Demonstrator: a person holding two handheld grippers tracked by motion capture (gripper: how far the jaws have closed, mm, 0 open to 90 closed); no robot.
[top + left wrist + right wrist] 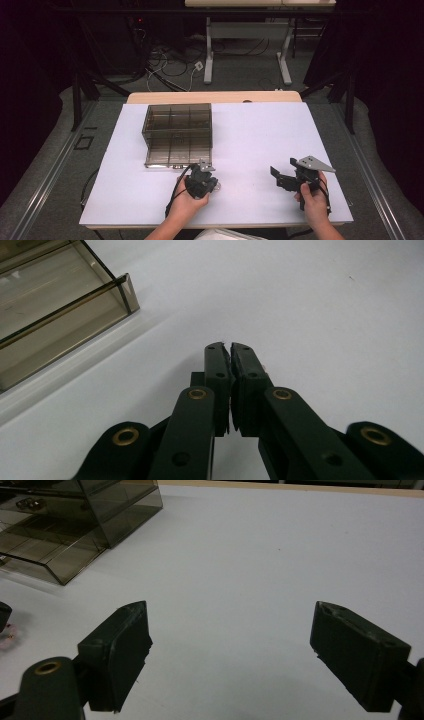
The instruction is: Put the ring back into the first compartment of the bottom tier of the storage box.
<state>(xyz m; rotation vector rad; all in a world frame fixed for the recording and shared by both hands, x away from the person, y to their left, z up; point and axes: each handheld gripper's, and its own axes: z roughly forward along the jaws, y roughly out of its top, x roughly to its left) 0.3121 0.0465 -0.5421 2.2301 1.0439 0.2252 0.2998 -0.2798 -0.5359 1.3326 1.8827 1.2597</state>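
From above, our left gripper (202,176) sits just beside the smoky plastic drawer box (177,132) on the white counter (260,135). Its own view shows its fingers (220,367) pressed together, holding nothing. Our right gripper (230,655) has fingers (120,650) spread wide, well apart from the box.

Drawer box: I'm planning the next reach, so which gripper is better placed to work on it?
Left. The left gripper, jaws shut, sits right by the drawer box. The right gripper, jaws open, is off to the side.
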